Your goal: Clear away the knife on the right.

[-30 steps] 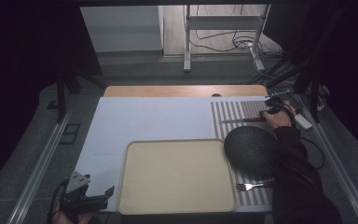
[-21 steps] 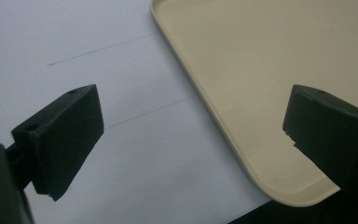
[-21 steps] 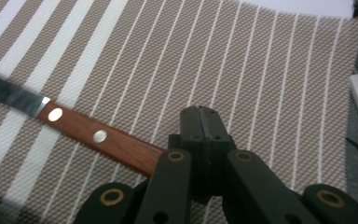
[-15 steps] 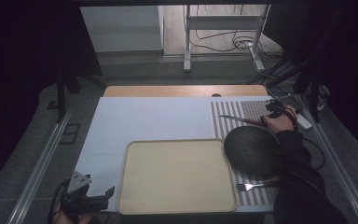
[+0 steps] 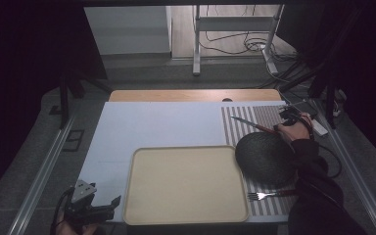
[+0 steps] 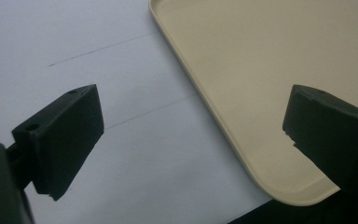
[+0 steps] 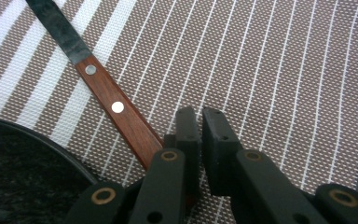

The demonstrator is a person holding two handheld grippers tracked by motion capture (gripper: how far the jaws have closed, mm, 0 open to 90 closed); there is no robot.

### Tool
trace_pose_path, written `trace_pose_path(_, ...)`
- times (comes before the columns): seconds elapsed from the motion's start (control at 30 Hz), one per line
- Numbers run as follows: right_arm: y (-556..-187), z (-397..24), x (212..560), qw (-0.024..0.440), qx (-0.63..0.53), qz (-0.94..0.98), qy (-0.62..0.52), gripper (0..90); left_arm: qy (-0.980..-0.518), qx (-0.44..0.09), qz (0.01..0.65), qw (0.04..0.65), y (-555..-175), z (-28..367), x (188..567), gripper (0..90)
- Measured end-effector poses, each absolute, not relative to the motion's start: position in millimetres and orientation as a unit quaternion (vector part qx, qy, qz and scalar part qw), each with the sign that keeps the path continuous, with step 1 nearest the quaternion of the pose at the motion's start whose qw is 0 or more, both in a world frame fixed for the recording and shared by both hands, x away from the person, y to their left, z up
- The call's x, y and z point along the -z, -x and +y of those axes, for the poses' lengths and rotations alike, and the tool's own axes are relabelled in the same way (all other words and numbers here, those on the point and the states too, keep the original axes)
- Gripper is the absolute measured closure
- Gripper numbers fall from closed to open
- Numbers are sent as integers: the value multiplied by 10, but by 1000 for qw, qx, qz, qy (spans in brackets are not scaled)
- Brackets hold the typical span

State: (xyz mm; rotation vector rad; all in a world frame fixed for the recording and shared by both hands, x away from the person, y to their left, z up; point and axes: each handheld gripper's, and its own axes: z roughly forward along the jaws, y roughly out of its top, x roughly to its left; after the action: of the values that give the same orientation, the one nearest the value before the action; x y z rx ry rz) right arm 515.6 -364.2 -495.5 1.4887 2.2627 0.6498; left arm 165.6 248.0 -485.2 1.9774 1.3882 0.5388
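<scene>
Knife (image 7: 102, 93) with a dark, mottled blade and a reddish-brown wooden handle set with two silver rivets lies flat on a brown-and-white striped woven placemat (image 7: 270, 79). In the high view the knife (image 5: 251, 125) sits at the far right of the table, slanting from the mat's far left part toward the person's right hand (image 5: 290, 131), just beyond a round dark plate (image 5: 266, 158). The handle's near end runs under the left side of the right gripper (image 7: 201, 122), touching it. That gripper's two black jaws stand nearly together with only a thin slit between them and nothing in it; the handle is beside the jaws, not between them.

The plate's black rim curves through the lower left of the right gripper view, close beside the handle. A fork (image 5: 269, 195) with a reddish handle lies on the mat's near edge, on the plate's near side.

A wide cream tray (image 5: 186, 183) lies in the middle of a white table surface (image 5: 161, 122). The left gripper (image 6: 193, 135) hovers at the near left corner of the table, its jaws spread wide apart and empty, one over the white surface and one over the tray's rounded corner (image 6: 261, 177).
</scene>
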Motion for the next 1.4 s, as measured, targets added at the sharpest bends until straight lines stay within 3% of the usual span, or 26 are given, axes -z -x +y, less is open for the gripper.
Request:
trace_pose_path(0.17, -5145, -3645, 4868, 185, -254, 793, -521, 730, -755, -206, 530, 327, -1657, 2478, 4853, 51)
trace_pose_path(0.2, -5141, -3631, 4822, 192, -262, 793, -515, 676, -756, -206, 529, 326, -1658, 2479, 4853, 52)
trace_pose_path(0.33, -5136, -3603, 4769, 196, -272, 794, -508, 634, -756, -206, 529, 326, -1657, 2477, 4853, 52)
trace_pose_path(0.4, -5138, -3573, 4746, 193, -278, 795, -504, 531, -756, -206, 529, 325, -1658, 2476, 4853, 53)
trace_pose_path(0.5, -5147, -3527, 4740, 196, -276, 801, -494, 465, -756, -206, 529, 325, -1658, 2476, 4853, 53)
trace_pose_path(0.93, -5232, -3292, 4860, 170, -276, 823, -467, 344, -757, -206, 529, 323, -1659, 2473, 4853, 55)
trace_pose_path(1.13, -5288, -3252, 4964, 159, -259, 830, -468, 322, -757, -206, 529, 323, -1659, 2473, 4853, 55)
trace_pose_path(1.27, -5313, -3251, 5030, 156, -237, 839, -465, 356, -757, -206, 529, 323, -1659, 2472, 4854, 56)
trace_pose_path(1.4, -5314, -3278, 5012, 154, -242, 844, -454, 548, -758, -207, 528, 322, -1659, 2470, 4854, 57)
